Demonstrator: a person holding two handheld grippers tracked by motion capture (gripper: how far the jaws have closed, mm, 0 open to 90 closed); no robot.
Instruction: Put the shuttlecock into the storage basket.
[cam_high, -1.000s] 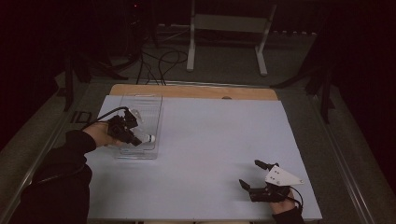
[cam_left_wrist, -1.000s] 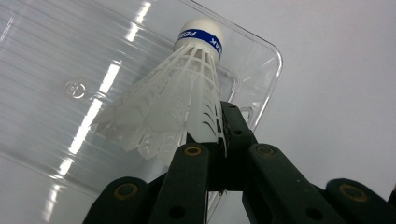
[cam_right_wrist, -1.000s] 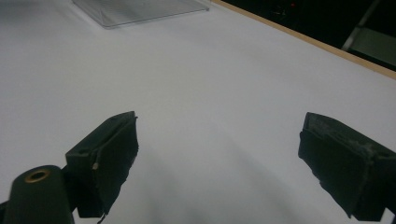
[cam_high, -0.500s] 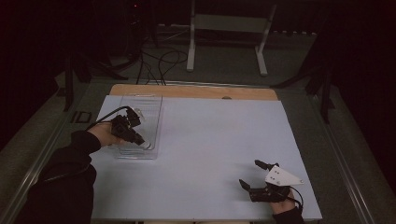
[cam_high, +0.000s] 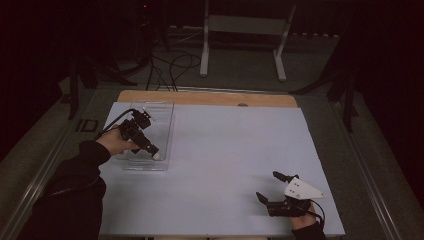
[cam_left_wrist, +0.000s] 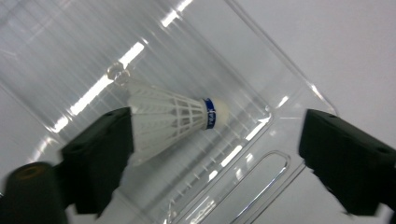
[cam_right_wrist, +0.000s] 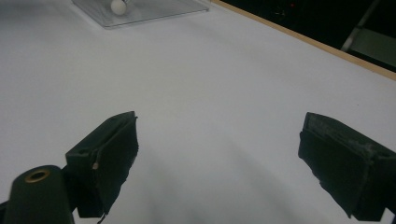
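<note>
A white sheet (cam_high: 225, 165) covers a table, leaving a strip of bare wood (cam_high: 210, 98) along the far edge. Beyond the table, a white metal stand (cam_high: 242, 37) sits on a grey floor. Black cables (cam_high: 170, 62) loop across the floor beside the stand. The surroundings are dark.

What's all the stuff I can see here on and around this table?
Shuttlecock: one, white with a blue band, lying in the clear tray.
Clear tray: one, see-through plastic, left part of the table.
Table: one, white top with a wooden far edge.
Metal stand: one, pale grey, on the floor beyond the table.
Cables: several, black, on the floor near the stand.
Left tongs: one, black, jaws just opened, either side of the shuttlecock, over the tray.
Right tongs: one, black, open, near right of the table.
</note>
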